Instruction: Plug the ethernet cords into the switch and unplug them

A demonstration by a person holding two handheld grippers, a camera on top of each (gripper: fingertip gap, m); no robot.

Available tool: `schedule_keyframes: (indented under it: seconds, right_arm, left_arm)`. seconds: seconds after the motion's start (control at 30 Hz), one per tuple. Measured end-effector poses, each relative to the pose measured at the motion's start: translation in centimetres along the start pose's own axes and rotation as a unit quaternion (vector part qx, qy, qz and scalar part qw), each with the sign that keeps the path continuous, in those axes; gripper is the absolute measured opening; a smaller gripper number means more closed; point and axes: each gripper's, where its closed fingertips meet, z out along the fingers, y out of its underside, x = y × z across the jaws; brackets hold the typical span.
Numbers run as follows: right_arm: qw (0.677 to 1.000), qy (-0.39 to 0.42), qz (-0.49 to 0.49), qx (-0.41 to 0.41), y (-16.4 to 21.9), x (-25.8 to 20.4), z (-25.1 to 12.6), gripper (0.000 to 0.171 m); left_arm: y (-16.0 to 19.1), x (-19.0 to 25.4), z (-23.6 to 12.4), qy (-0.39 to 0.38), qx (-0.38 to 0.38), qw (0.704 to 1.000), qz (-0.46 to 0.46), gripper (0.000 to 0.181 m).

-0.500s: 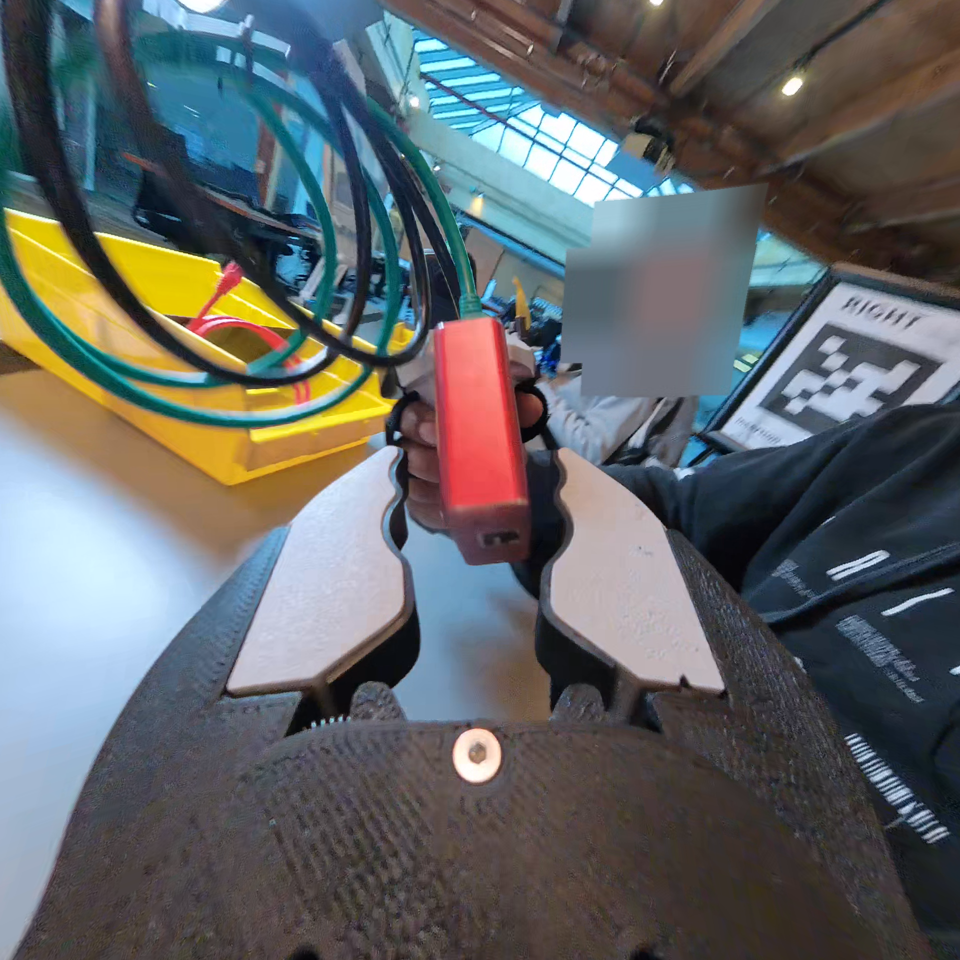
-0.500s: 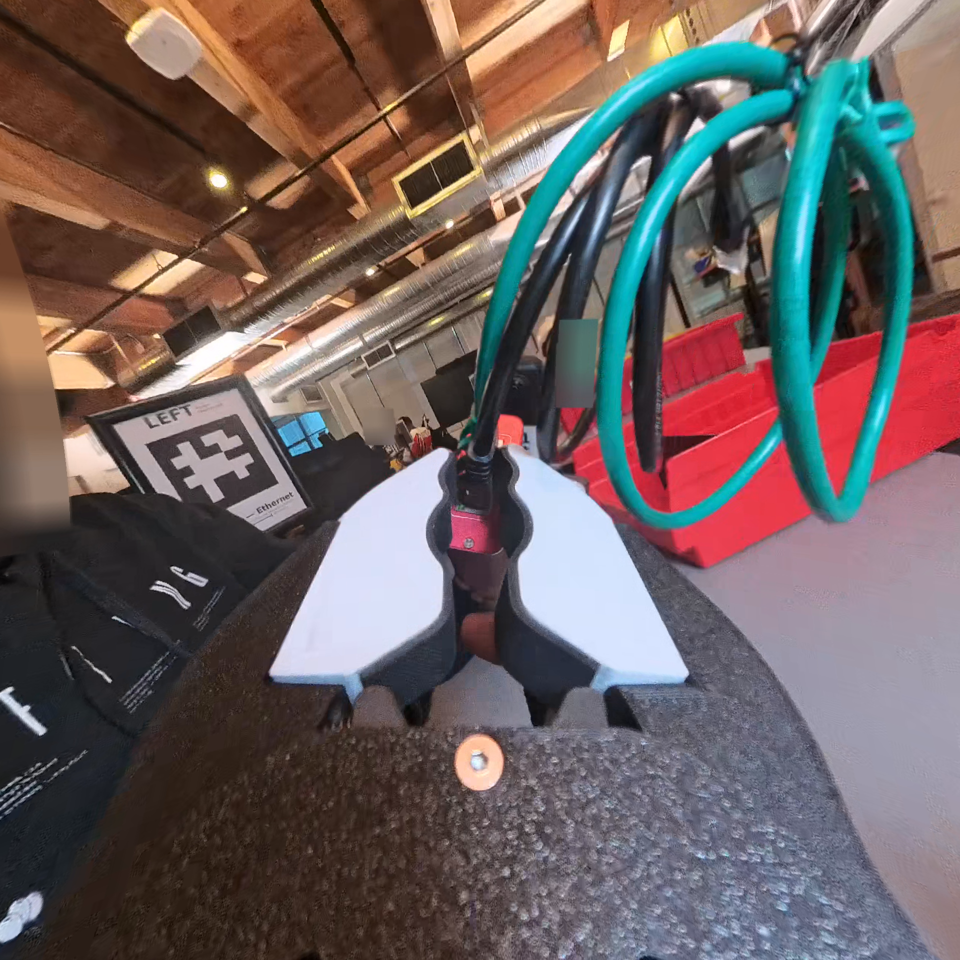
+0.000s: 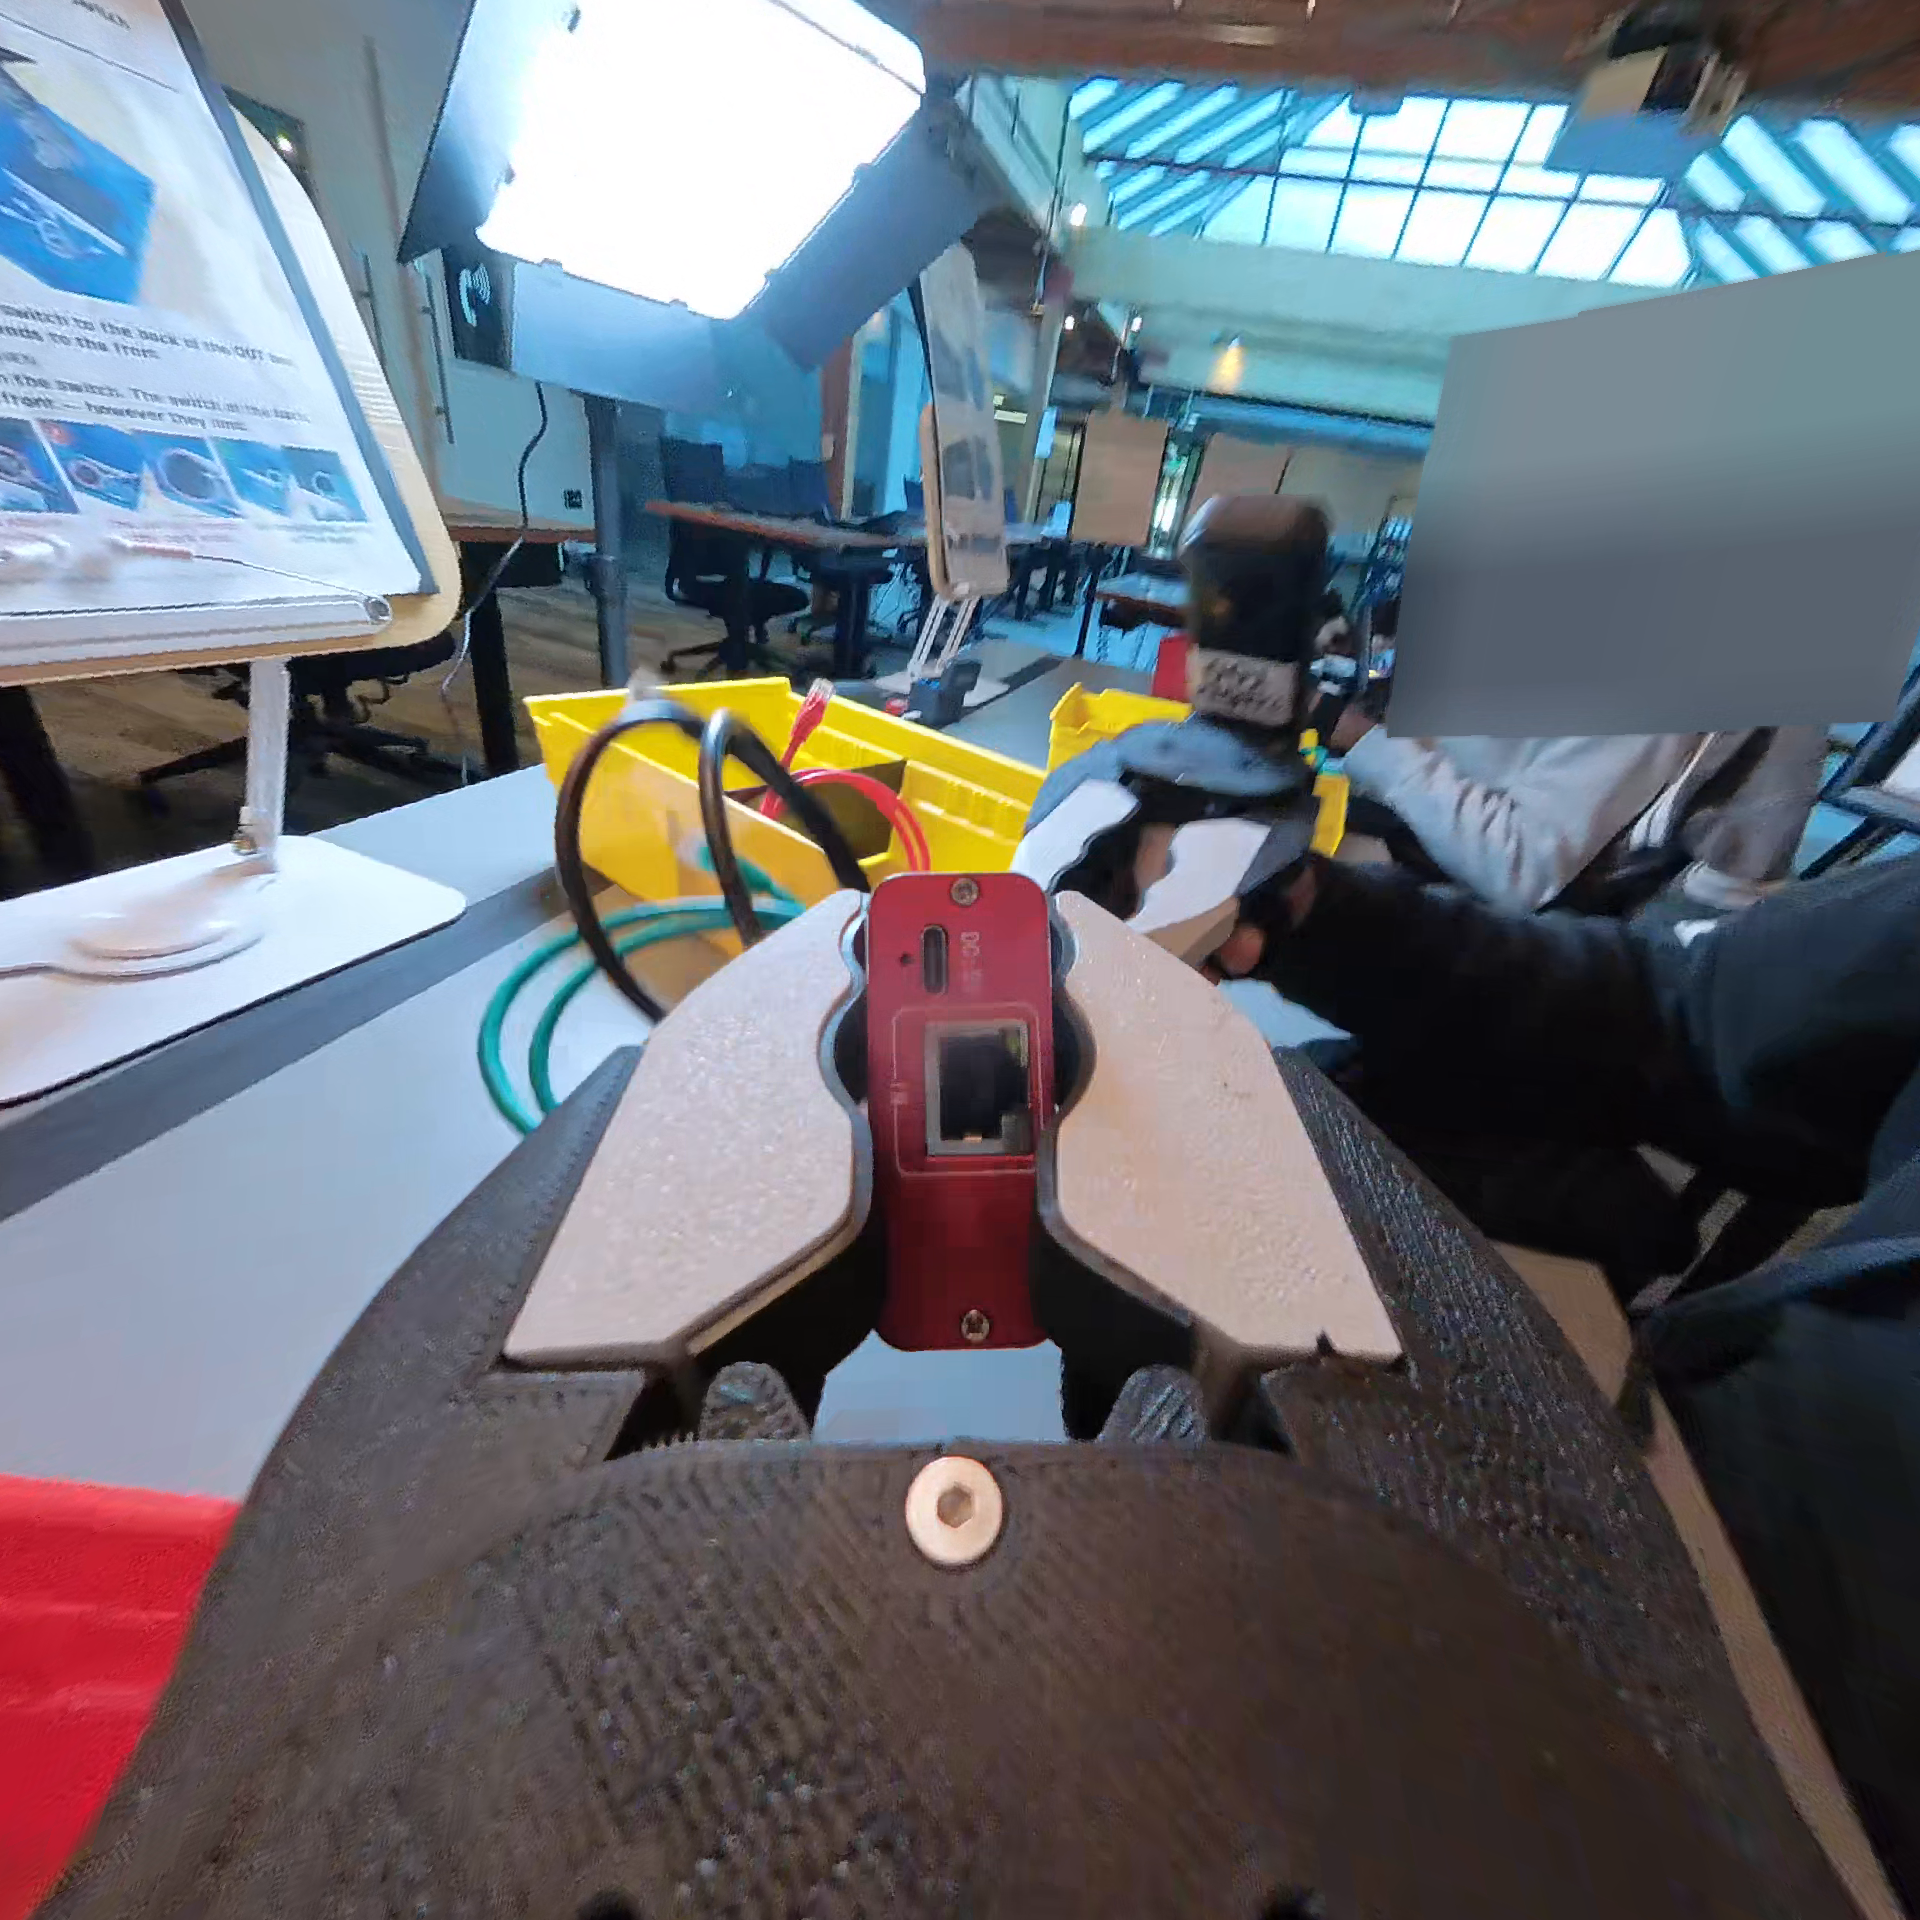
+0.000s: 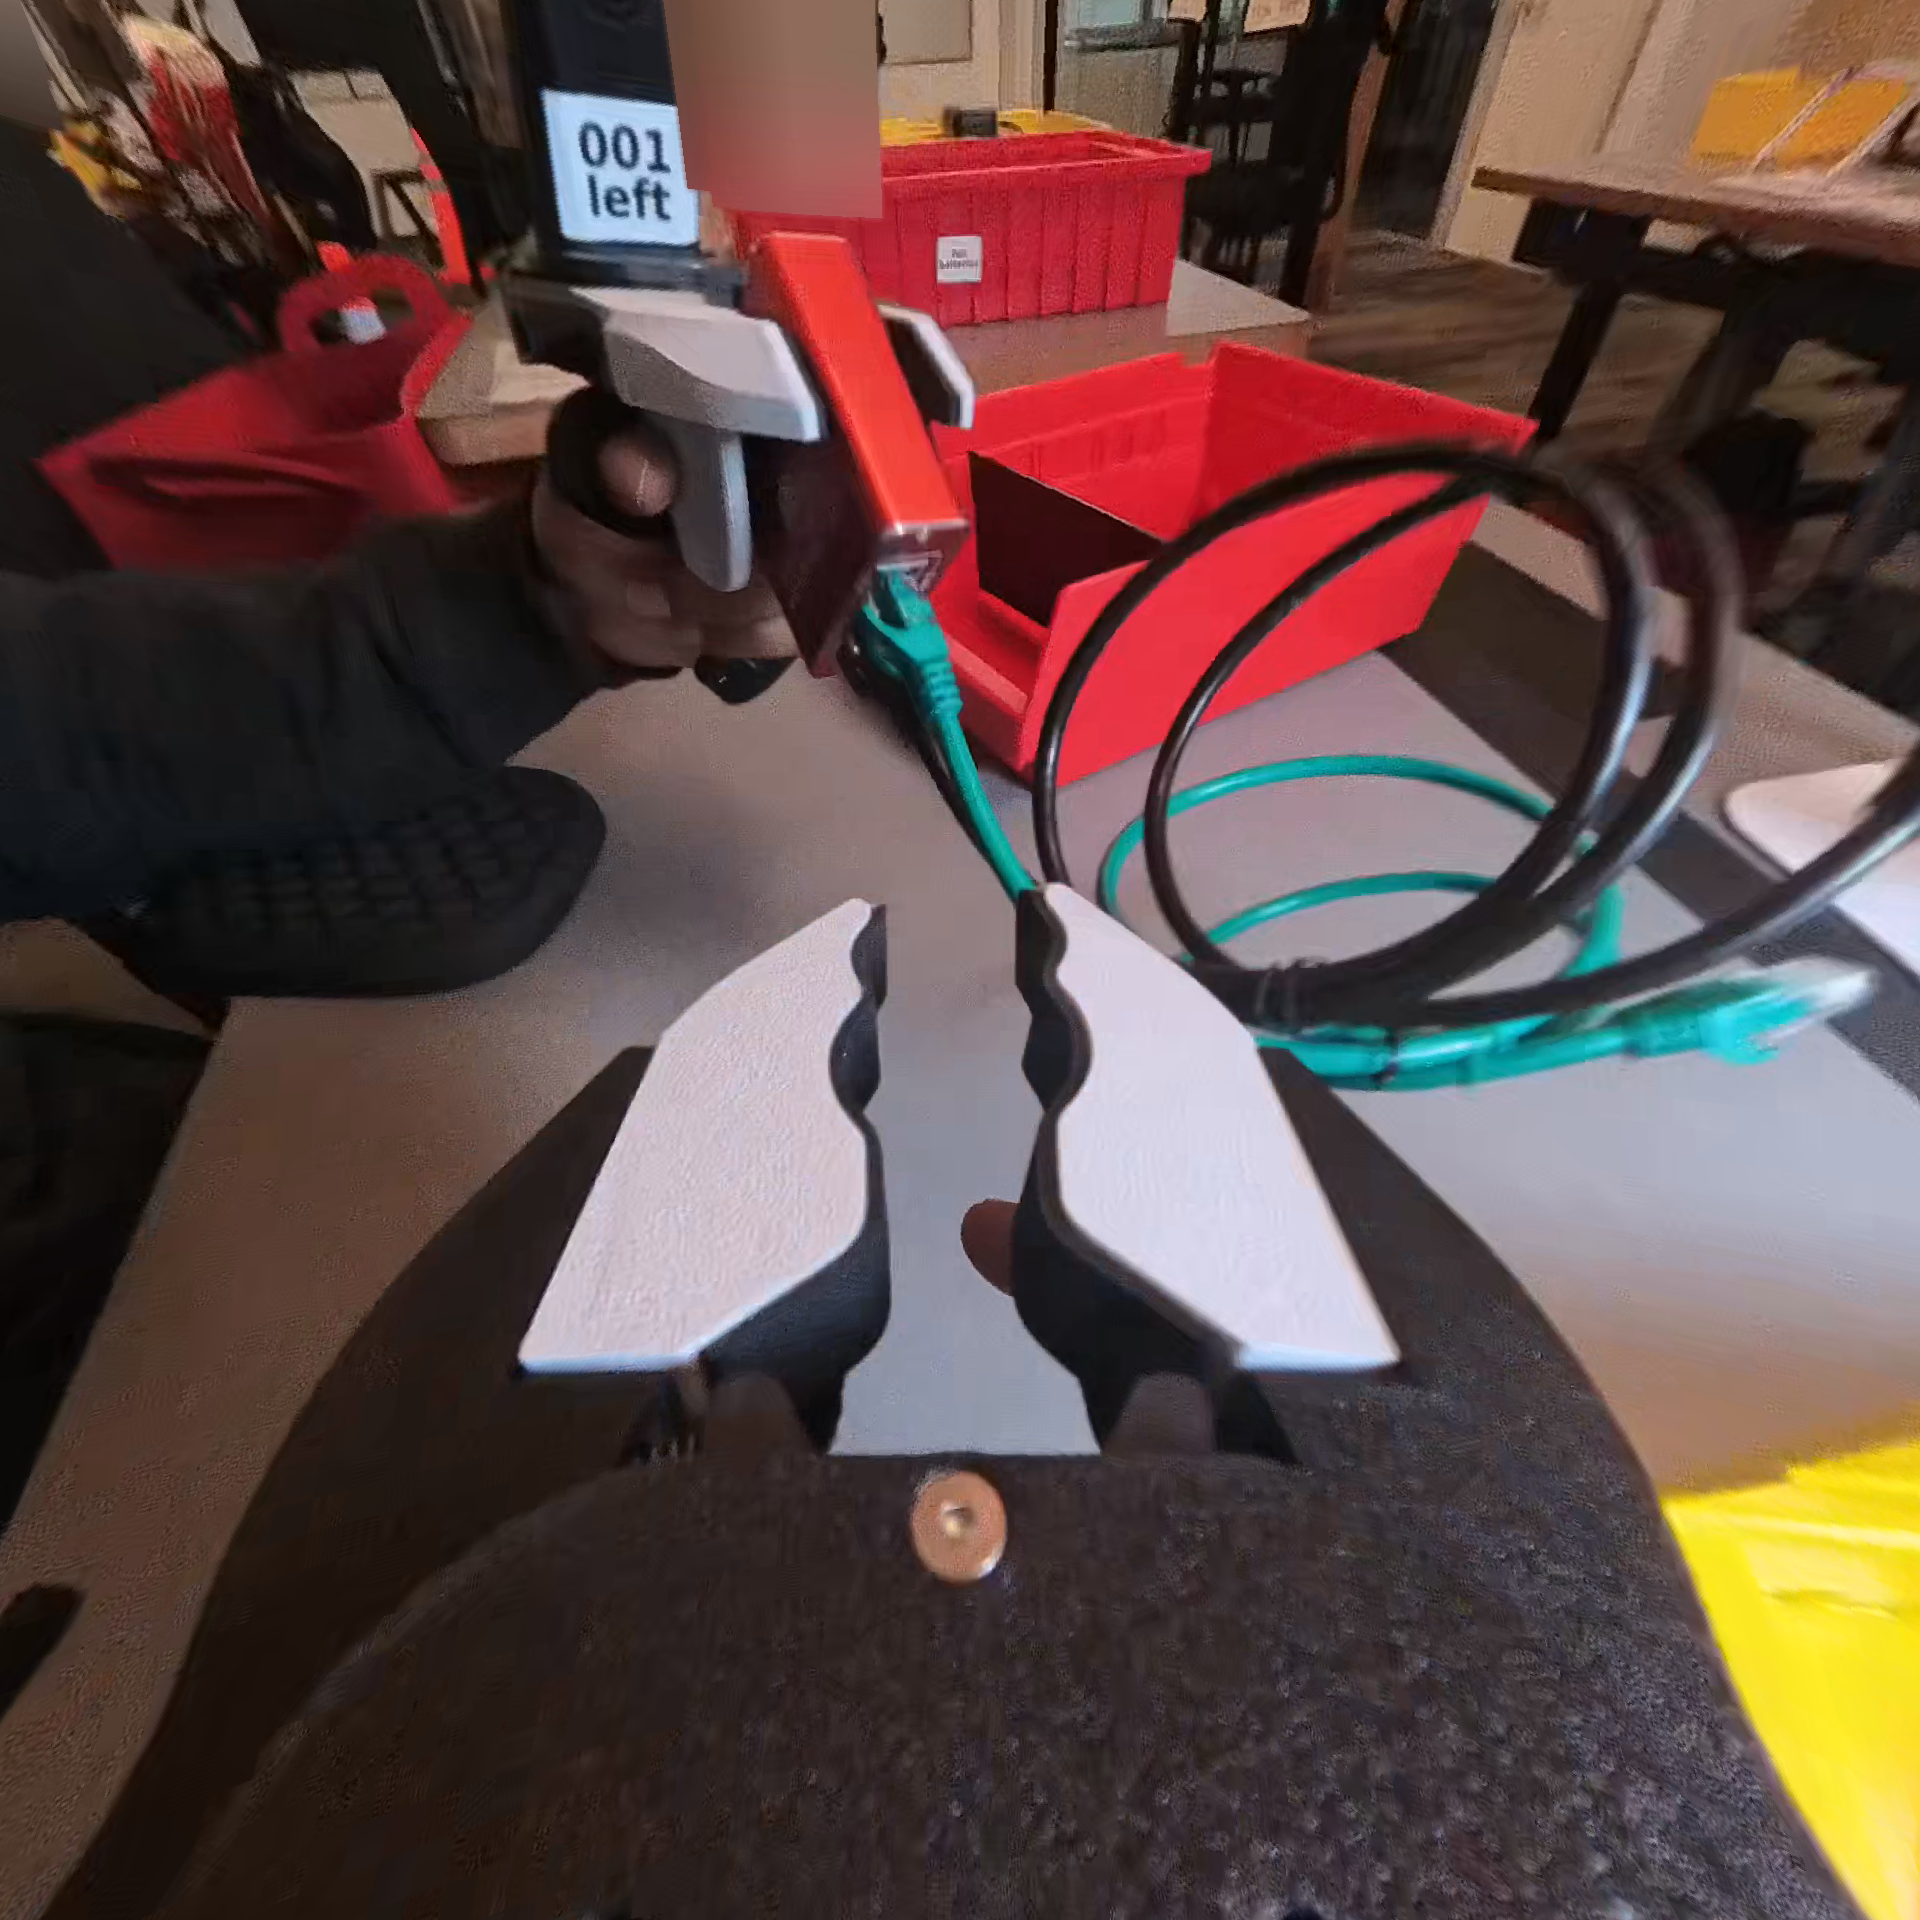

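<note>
Red bin [image 4: 1226, 499] behind coiled cords [image 4: 1382, 935], seemingly.

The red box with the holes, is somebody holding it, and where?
Yes. The left tool squeezes the red switch by its two long sides, around its middle. The right tool is open, holding nothing.

Each view is taken close along its own tongs, low over the counter [image 4: 1714, 1226]; the red switch [image 3: 958, 1122] is shared, seen from opposite ends.
</note>
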Motion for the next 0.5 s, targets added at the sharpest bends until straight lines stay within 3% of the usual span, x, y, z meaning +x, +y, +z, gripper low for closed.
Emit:
schedule_keyframes:
  seconds: [0.13, 0.27, 0.3, 0.37, 0.5]
  right_arm:
    - [0.996, 0.031, -0.077, -0.011, -1.3, -1.2, 0.3, 0.024]
    - [0.995, -0.007, -0.088, -0.044, 0.8, -2.9, 3.2, 0.030]
    - [0.995, -0.020, -0.088, -0.041, 1.1, -3.4, 3.8, 0.029]
    - [0.994, -0.046, -0.093, -0.036, 1.2, -4.3, 4.3, 0.010]
    - [0.995, -0.076, -0.059, 0.014, -0.4, -5.0, 3.4, 0.008]
  left_arm:
    - [0.7, 0.9, 0.5, 0.013, -0.049, 0.998, 0.040, 0.029]
    - [1.5, 3.8, 1.8, 0.059, -0.079, 0.993, 0.062, 0.029]
    - [1.7, 4.5, 2.1, 0.068, -0.086, 0.992, 0.070, 0.029]
    - [1.9, 5.5, 2.5, 0.077, -0.090, 0.990, 0.081, 0.029]
    - [-0.4, 5.4, 2.0, 0.067, -0.011, 0.995, 0.067, 0.031]
